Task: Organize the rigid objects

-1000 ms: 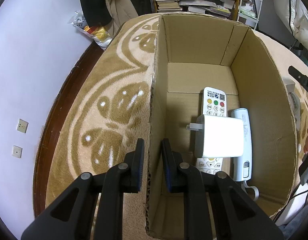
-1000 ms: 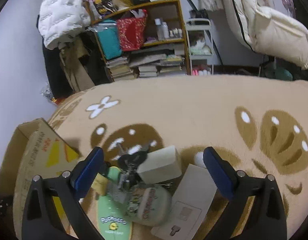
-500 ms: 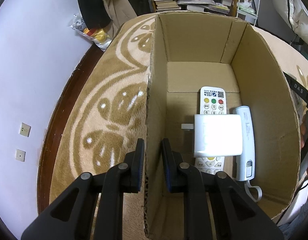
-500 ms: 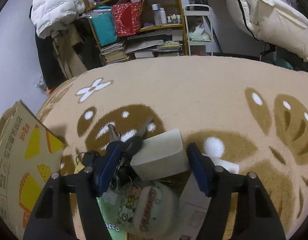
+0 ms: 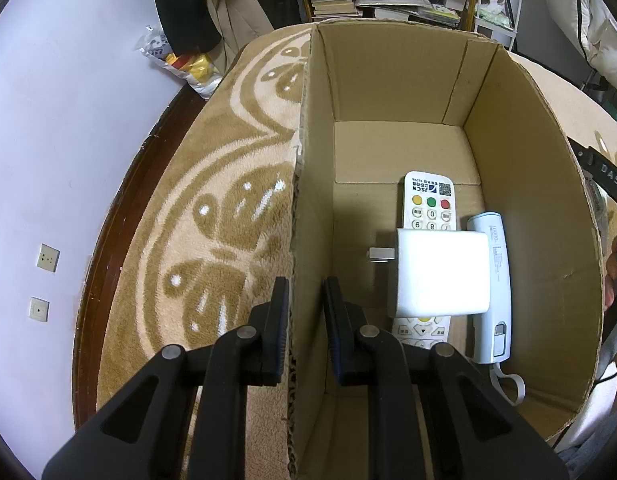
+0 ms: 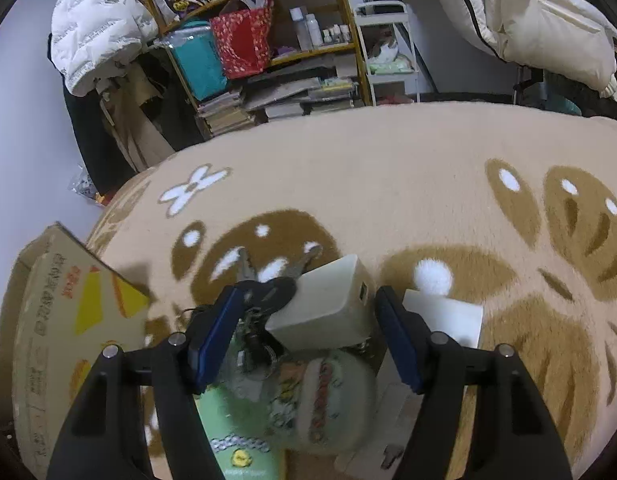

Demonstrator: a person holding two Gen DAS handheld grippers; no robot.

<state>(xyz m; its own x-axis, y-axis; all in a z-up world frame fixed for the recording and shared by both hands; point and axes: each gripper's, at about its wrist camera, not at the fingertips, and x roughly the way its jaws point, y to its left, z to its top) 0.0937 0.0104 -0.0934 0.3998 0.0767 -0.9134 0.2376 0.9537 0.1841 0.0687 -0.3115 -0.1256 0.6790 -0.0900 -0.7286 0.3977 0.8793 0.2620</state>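
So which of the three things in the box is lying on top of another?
The white charger, the square block with plug prongs: it rests across the remote. The pale blue power bank lies beside them on the box floor.

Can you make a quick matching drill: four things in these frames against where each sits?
Things:
1. remote
2. white charger
3. keys
4. cardboard box wall

Places:
A. on the rug, outside the box
B. pinched in the left jaws
C. flat on the box floor, partly covered
D. lying on top of the remote

Pairs: 1-C, 2-D, 3-A, 4-B
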